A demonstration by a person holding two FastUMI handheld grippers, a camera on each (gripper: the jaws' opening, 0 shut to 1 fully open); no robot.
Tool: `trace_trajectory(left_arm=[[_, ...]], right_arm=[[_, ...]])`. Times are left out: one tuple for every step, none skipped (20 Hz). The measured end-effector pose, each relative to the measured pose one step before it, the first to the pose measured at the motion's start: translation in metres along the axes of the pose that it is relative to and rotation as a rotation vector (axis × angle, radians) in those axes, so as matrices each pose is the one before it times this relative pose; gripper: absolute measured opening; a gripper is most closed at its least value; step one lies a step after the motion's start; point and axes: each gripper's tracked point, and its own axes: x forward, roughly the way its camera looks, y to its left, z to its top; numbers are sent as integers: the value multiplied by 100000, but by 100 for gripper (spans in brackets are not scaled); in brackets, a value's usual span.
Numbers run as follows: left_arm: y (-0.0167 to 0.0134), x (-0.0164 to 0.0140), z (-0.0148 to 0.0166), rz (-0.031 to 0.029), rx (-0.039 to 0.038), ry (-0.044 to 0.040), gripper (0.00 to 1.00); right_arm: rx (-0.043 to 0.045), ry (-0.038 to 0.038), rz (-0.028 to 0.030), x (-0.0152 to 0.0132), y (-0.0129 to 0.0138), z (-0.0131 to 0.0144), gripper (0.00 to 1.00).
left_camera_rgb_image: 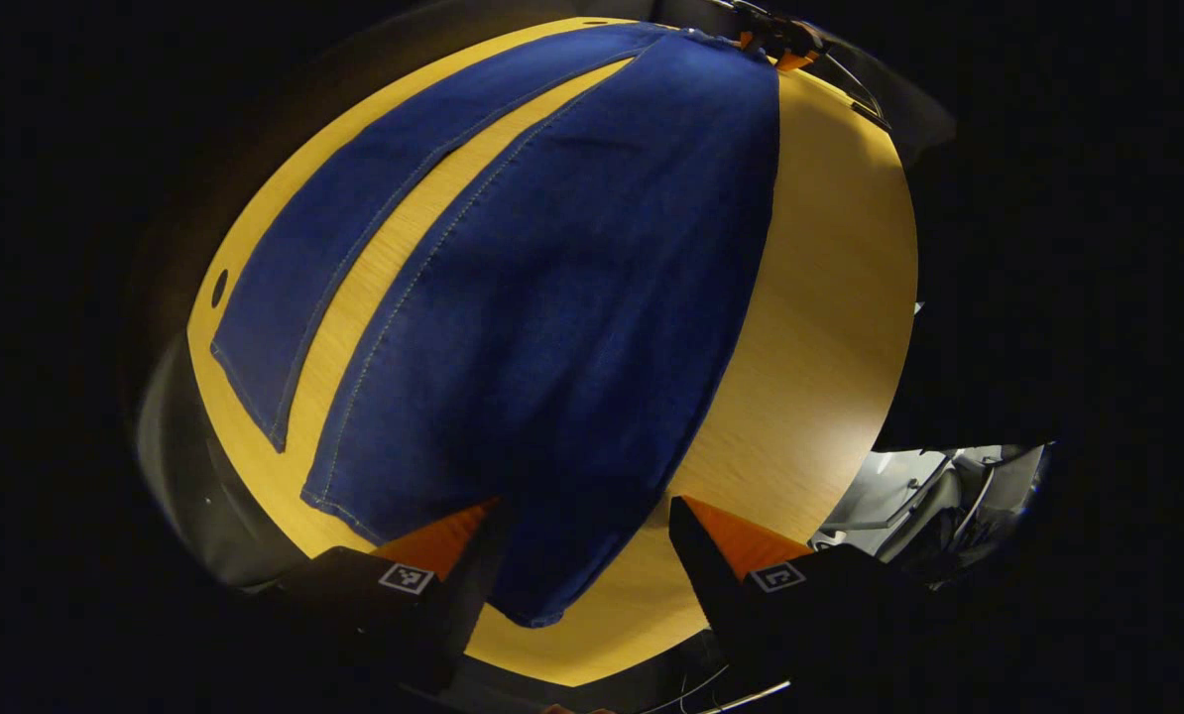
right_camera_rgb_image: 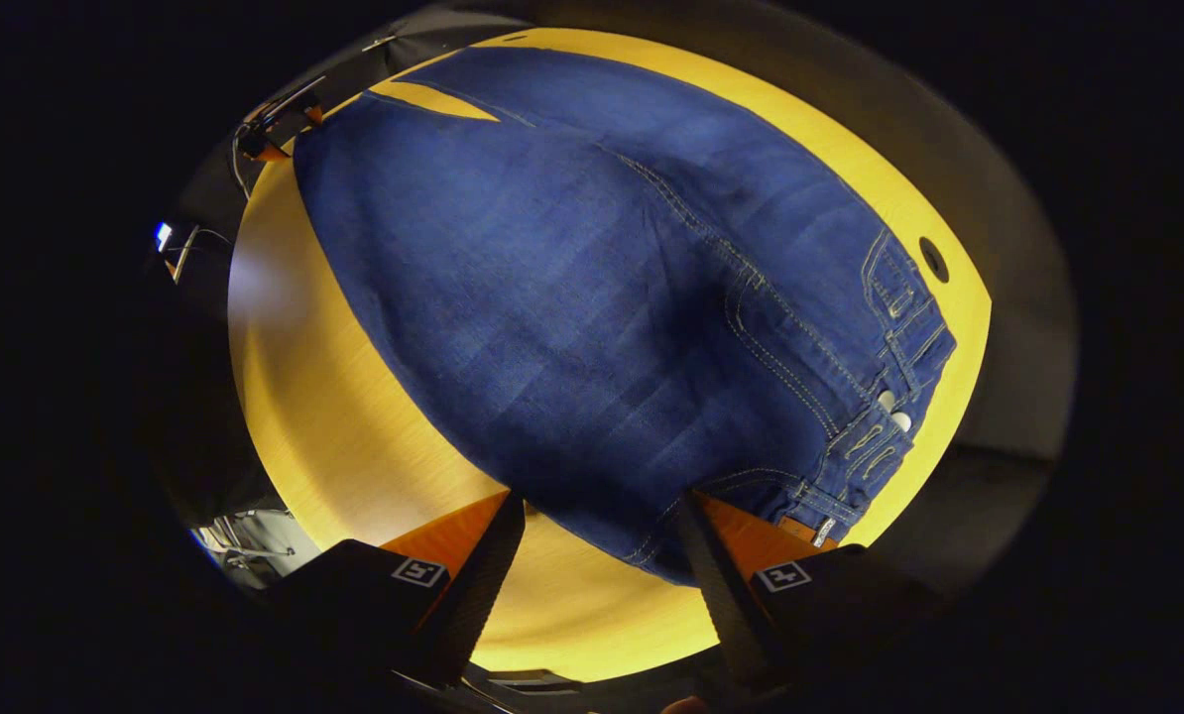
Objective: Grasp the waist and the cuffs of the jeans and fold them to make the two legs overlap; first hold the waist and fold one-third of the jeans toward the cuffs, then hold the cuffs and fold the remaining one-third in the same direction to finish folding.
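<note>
Yellow table [left_camera_rgb_image: 830, 327] carries the jeans [left_camera_rgb_image: 572, 297], spread flat, legs slightly parted; my left gripper [left_camera_rgb_image: 584, 550] hangs spread over a cuff [left_camera_rgb_image: 542, 585] at the near edge; my right gripper [right_camera_rgb_image: 602, 545] hangs spread over the waist [right_camera_rgb_image: 850, 446] corner, fingers [right_camera_rgb_image: 741, 555] apart, pinching nothing.

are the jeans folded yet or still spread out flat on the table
Spread flat, not folded. In the left gripper view the jeans lie with both legs side by side, a strip of table between them. The waistband lies uncovered.
</note>
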Motion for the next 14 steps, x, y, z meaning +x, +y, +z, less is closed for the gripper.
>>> trace_trajectory(left_arm=[[292,630,-156,-403,624,280,100],[21,-555,221,-32,-690,-627,97],[122,107,-162,-121,-823,461,99],[34,-32,75,647,-1372,336,100],[-100,359,275,365,-1471,224,100],[213,-147,123,630,-1450,140,93],[532,-173,224,1825,-703,-842,71],[490,99,93,1885,-1907,-504,49],[12,66,-182,220,-4493,1176,27],[71,-113,350,-168,-4318,79,6],[38,-31,215,-641,-4600,128,6],[142,-344,282,-720,-3602,-179,6],[164,-571,162,-554,-1978,-1211,6],[299,-670,-26,-271,-1602,-1636,6]], right_arm=[[-3175,-805,-709,156,34,373,97],[-1799,2188,-18,-227,46,-290,97],[862,-42,-350,403,-21,-262,96],[3232,1588,-1303,-573,-576,169,95],[5524,-287,-3760,627,-1309,46,80],[6402,-783,-3648,493,-1316,-52,59],[5797,-633,764,-63,-42,154,38],[2048,-1779,-562,-585,-382,538,17],[1963,625,-120,405,45,-418,11],[981,-1037,-452,-540,84,274,6],[535,8,-531,108,64,-131,6],[2130,-439,69,-255,88,-14,6],[2831,-1961,672,-317,117,326,6],[3756,-1957,882,-651,-38,301,6]])
